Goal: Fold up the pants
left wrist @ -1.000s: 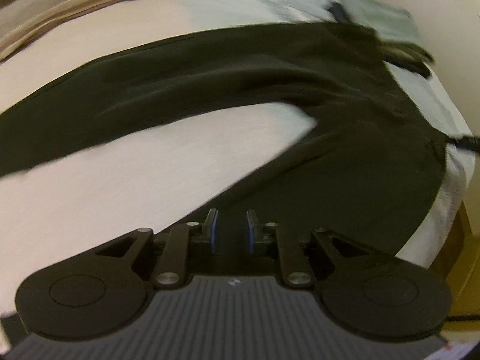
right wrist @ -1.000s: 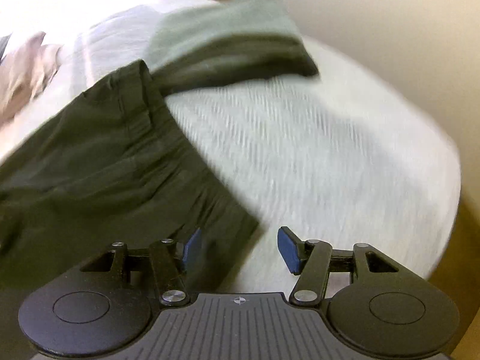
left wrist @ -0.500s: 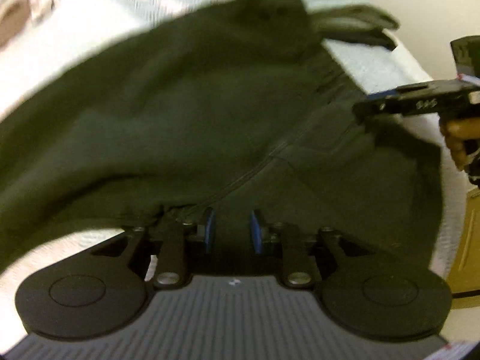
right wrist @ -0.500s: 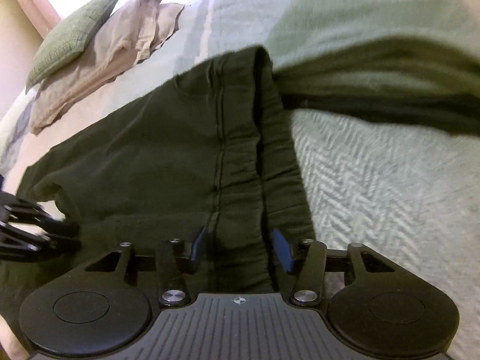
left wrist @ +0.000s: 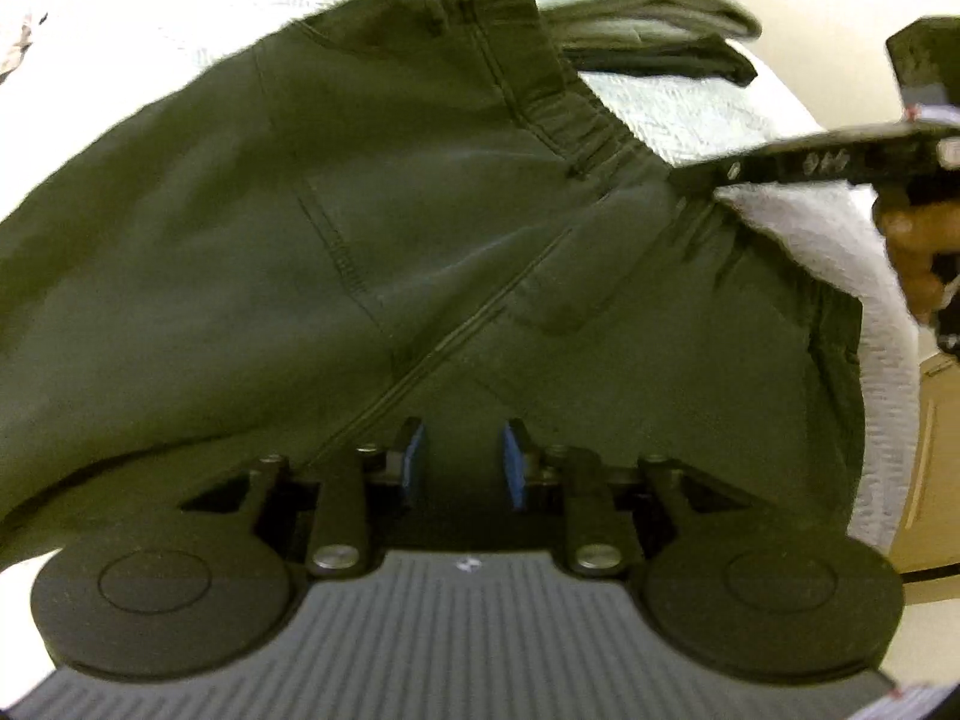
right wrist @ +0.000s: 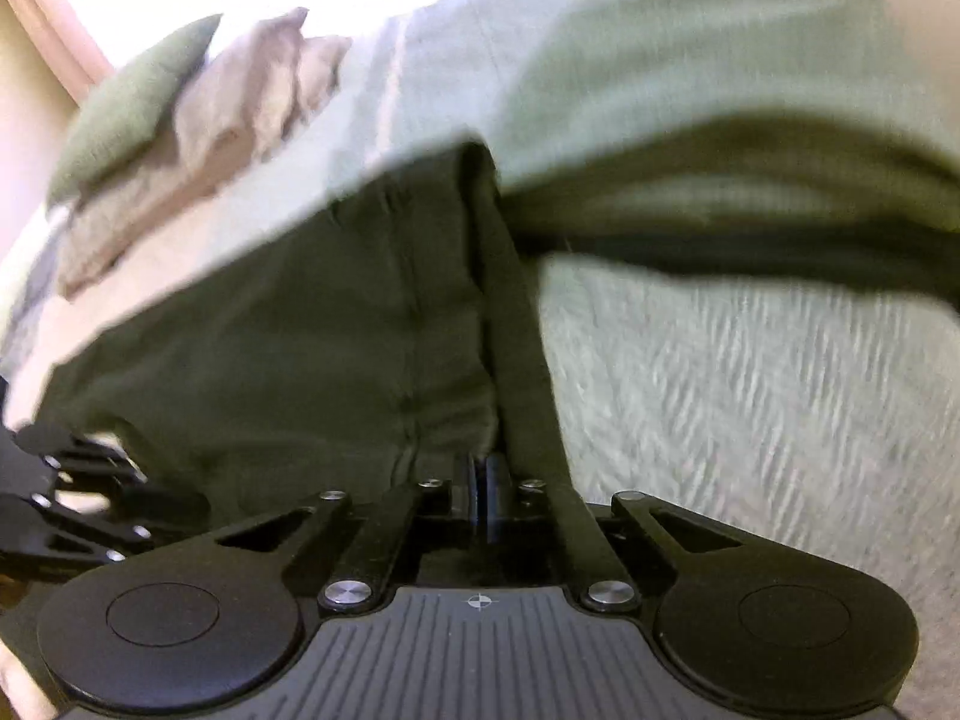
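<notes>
Dark olive pants (left wrist: 372, 228) lie spread on the bed, waistband (left wrist: 576, 126) toward the far right. My left gripper (left wrist: 463, 465) is low over the crotch seam, its blue pads (left wrist: 414, 462) apart with pants fabric lying between them. In the right wrist view my right gripper (right wrist: 480, 495) is shut on the waistband of the pants (right wrist: 336, 324), which runs straight away from the fingers. The left wrist view shows the right gripper (left wrist: 708, 177) coming in from the right, tips at the waistband, held by a hand (left wrist: 912, 246). The left gripper (right wrist: 72, 504) shows at the lower left.
A stack of folded pale green and dark clothes (right wrist: 720, 168) lies just beyond the waistband. Pillows (right wrist: 198, 102) sit at the far end of the bed. The pale woven cover (right wrist: 750, 396) stretches right of the pants. The bed's edge (left wrist: 888, 396) drops off at right.
My right gripper went from open beside the waistband to shut on it. My left gripper moved from the leg's edge up over the crotch, its pads a little wider apart.
</notes>
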A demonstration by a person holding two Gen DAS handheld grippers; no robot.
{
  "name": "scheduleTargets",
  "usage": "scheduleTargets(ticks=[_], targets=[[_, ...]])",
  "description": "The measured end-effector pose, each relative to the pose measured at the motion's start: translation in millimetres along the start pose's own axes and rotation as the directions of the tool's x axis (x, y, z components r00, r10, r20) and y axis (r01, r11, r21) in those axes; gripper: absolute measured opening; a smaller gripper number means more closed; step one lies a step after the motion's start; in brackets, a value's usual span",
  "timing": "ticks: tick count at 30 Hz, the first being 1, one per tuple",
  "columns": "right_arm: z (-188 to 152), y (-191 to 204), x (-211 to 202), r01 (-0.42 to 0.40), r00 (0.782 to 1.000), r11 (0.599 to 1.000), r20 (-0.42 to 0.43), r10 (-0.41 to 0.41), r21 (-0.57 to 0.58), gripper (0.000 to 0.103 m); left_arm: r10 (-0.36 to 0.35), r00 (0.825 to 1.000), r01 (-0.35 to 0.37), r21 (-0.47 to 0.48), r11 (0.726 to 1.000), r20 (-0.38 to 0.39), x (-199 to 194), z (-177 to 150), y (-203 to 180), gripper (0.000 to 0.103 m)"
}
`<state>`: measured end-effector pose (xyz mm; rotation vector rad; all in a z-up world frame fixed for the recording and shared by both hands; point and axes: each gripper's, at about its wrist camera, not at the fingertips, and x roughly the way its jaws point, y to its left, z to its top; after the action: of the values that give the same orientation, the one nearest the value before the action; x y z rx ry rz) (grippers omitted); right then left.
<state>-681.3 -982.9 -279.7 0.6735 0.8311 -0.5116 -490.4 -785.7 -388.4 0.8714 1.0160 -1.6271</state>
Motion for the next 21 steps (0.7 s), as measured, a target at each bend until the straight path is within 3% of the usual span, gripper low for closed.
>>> scheduleTargets(ticks=[3,5,7,9,15,21], targets=[[-4.6,-2.1,-0.2,0.003,1.0,0.999,0.006,-0.003,0.052,0.002,0.005,1.0,-0.005,-0.035,0.999,-0.001,-13.5,-6.9,4.8,0.024],[-3.4,10.3,-13.0,0.069,0.997,0.998,0.022,-0.069,0.009,0.011,0.033,0.999,-0.034,-0.073,0.997,-0.005,-28.9,-12.3,10.7,0.024],[-7.4,26.7,-30.8,0.128,0.991,0.991,0.045,-0.126,-0.042,0.036,0.057,0.998,-0.058,-0.133,0.989,-0.011,-45.7,-19.4,18.0,0.024],[-12.5,42.1,-45.3,0.146,0.988,0.987,0.067,-0.142,-0.066,0.046,0.089,0.996,-0.09,-0.191,0.977,-0.012,-69.1,-33.7,26.7,0.024],[-34.8,101.4,-56.9,0.083,0.996,0.991,-0.022,-0.086,-0.102,0.053,0.185,0.982,-0.187,-0.366,0.912,-0.042,-131.1,-93.8,41.1,0.025],[-47.3,164.5,-69.0,0.044,0.994,0.993,-0.093,-0.054,-0.107,0.056,0.227,0.973,-0.221,-0.493,0.842,-0.047,-193.7,-149.5,51.2,0.035]])
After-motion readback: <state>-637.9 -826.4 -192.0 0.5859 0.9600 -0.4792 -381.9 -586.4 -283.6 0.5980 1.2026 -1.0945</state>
